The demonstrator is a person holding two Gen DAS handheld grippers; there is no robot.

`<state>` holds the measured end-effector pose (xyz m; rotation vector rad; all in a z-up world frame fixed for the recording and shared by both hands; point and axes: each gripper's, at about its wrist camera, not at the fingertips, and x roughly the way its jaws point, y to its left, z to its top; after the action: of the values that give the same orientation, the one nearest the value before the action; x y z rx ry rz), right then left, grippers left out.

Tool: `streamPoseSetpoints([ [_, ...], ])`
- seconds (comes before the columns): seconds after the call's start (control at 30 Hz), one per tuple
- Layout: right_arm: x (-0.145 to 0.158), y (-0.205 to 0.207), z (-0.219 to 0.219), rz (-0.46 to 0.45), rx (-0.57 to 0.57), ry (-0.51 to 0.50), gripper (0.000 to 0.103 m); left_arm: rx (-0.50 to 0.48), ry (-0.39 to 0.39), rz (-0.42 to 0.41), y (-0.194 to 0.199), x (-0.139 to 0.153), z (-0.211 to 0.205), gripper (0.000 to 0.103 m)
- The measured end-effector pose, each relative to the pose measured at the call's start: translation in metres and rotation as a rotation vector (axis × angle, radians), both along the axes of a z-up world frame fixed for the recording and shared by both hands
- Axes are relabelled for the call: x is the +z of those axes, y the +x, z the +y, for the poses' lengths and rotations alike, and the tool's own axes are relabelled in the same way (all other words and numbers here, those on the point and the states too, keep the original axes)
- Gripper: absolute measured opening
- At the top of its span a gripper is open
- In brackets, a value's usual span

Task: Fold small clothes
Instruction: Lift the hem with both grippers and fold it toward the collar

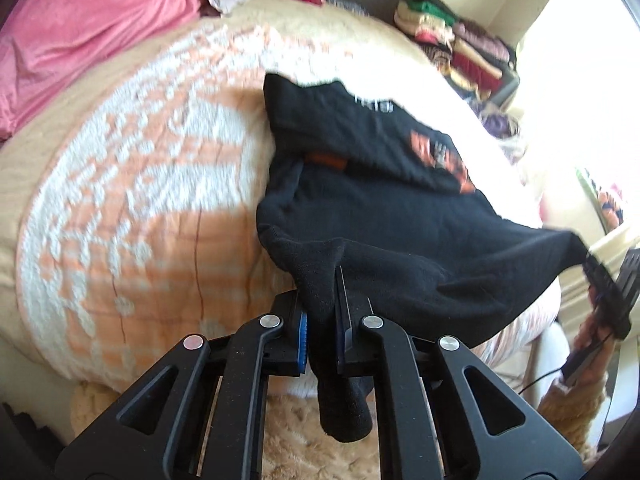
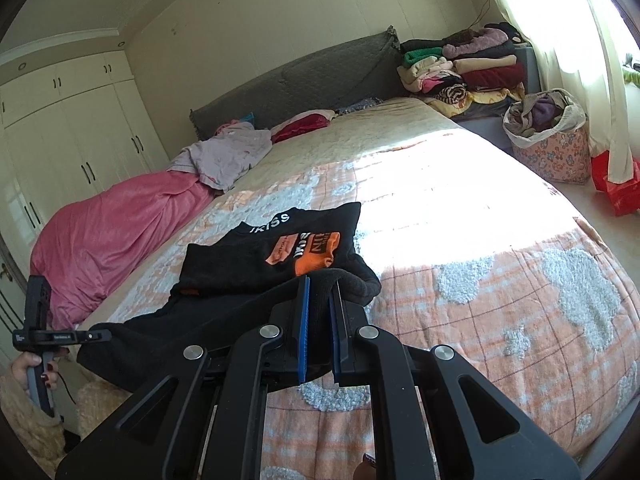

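Note:
A small black top [image 1: 384, 200] with orange and white print lies partly folded on the bed's orange and white quilt [image 1: 132, 200]. My left gripper [image 1: 323, 280] is shut on one bunched corner of its near hem, lifted off the quilt. My right gripper [image 2: 319, 286] is shut on the other corner of the black top [image 2: 256, 264]. The hem hangs stretched between the two grippers. The right gripper shows at the right edge of the left wrist view [image 1: 592, 264]. The left gripper shows at the left edge of the right wrist view [image 2: 106, 334].
A pink blanket [image 2: 112, 236] and a lilac garment [image 2: 228, 152] lie at the far left of the bed. Stacks of folded clothes [image 2: 460, 72] stand by the grey headboard [image 2: 300, 76]. A flowered basket [image 2: 552, 148] with clothes stands at the right, near the curtain.

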<state>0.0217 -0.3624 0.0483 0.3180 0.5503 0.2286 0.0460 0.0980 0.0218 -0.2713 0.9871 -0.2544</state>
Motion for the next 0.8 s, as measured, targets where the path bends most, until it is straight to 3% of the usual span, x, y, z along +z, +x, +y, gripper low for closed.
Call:
streamPoseSetpoints([
  [0.4,0.023,0.025,0.006,-0.058,-0.014,-0.034,0.008,0.083,-0.02,-0.084,0.03,0.029,-0.003,0.004],
  [0.8,0.027,0.038,0.005,-0.069,-0.032,-0.028,0.008,0.113,0.01,-0.115,0.045,0.034,-0.003,0.004],
])
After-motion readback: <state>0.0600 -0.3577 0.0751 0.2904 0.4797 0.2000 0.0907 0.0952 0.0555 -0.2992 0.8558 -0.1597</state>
